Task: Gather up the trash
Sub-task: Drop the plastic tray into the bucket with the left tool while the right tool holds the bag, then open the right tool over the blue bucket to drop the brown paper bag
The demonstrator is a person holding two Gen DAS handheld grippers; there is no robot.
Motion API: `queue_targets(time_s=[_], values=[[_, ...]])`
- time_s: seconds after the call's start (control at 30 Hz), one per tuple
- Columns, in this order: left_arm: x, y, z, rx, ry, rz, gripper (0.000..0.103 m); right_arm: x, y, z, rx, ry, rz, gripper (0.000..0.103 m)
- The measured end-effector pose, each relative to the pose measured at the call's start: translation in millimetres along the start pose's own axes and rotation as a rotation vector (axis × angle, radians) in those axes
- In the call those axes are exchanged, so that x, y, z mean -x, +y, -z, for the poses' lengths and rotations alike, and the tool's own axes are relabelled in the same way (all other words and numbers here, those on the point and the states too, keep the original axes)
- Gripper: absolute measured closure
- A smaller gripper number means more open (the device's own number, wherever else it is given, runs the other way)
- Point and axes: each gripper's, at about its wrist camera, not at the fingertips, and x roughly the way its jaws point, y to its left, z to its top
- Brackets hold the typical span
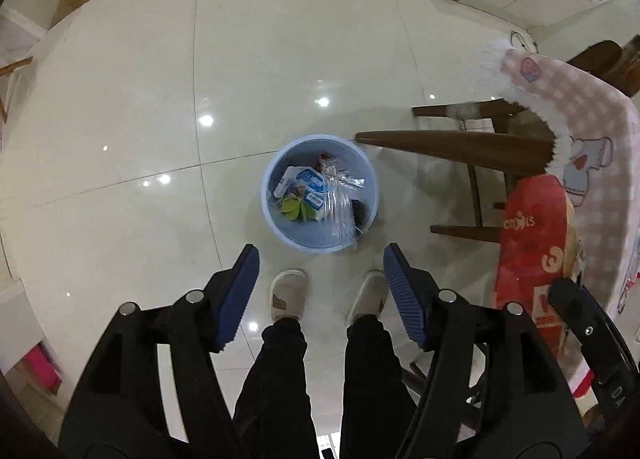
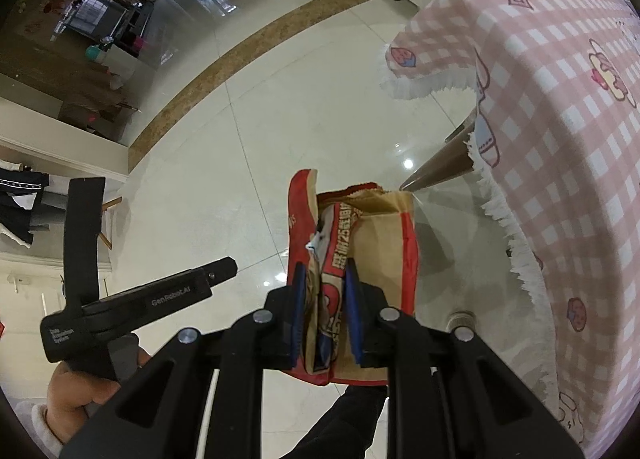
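Both sets of jaws look different right now. On the left gripper (image 1: 321,279) the jaws are spread wide apart with nothing between the blue ribbed pads (image 1: 404,295). On the right gripper (image 2: 326,309) the jaws are squeezed onto a crumpled red and brown paper bag (image 2: 372,239), one blue pad on each side of it.

From the left wrist view, the left gripper hangs high over a round light blue plastic trash bin (image 1: 320,243) that stands on the shiny white tiled floor (image 1: 120,139). Inside the bin lie a white and blue carton (image 1: 310,187), some clear plastic wrap (image 1: 340,203) and a yellow-green scrap (image 1: 292,209). Two feet in pale slippers (image 1: 288,295) stand just beside the bin, on the near side.

The paper bag is up in the air, held off the floor, to the right of the bin and close to the edge of the pink and white checked cloth (image 2: 560,139) that covers the tabletop. The cloth has a white fringe and small cartoon pictures. A brown wooden leg (image 1: 452,143) pokes out from under it, with its tip right next to the bin's rim.

In the right wrist view, a bare hand (image 2: 80,391) holds the black handle of the left gripper.
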Motion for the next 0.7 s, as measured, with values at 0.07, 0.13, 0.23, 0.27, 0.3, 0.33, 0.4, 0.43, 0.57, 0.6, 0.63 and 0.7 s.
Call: queue_targets(time_s=[0.07,0.13,0.23,0.27,0.3,0.33,0.4,0.43,0.57,0.6,0.63,0.7], values=[[-0.6,4.4,2.0,0.026,0.018,0.036,0.039,-2.4,1.0,-0.3,0.004,0.004,0.003,0.085],[1.1,4.7,4.6,0.027,0.018,0.029,0.039,-4.6,1.8,-0.8,0.005,0.008,0.004,0.085],[6.7,8.0,8.3,0.051,0.019,0.044,0.039,-10.2,3.9,-1.4,0.007,0.014,0.002,0.085],[8.2,8.1,8.9,0.059,0.019,0.047,0.039,-11.4,4.7,-1.9,0.011,0.016,0.002,0.085],[8.7,8.1,8.5,0.061,0.017,0.05,0.039,-13.1,6.2,-2.0,0.017,0.017,0.003,0.085],[9.8,6.6,8.4,0.06,0.014,0.052,0.039,-14.5,7.1,-2.3,0.019,0.019,0.002,0.085],[14.6,5.5,9.8,0.057,0.008,0.056,0.039,-16.9,10.9,-3.2,0.027,0.021,0.001,0.085],[16.4,5.4,10.3,0.058,0.006,0.061,0.039,-17.7,12.5,-3.3,0.032,0.021,0.0,0.085],[24.0,7.5,12.4,0.066,-0.002,0.066,0.039,-20.6,20.0,-4.8,0.045,0.024,-0.006,0.084],[26.0,9.0,13.1,0.07,-0.006,0.068,0.039,-21.3,21.7,-4.9,0.049,0.024,-0.008,0.084],[26.7,10.4,12.7,0.072,-0.008,0.069,0.039,-22.1,23.7,-5.2,0.055,0.023,-0.01,0.084],[30.6,13.8,14.5,0.079,-0.013,0.07,0.039,-23.5,27.3,-5.4,0.062,0.023,-0.015,0.084]])
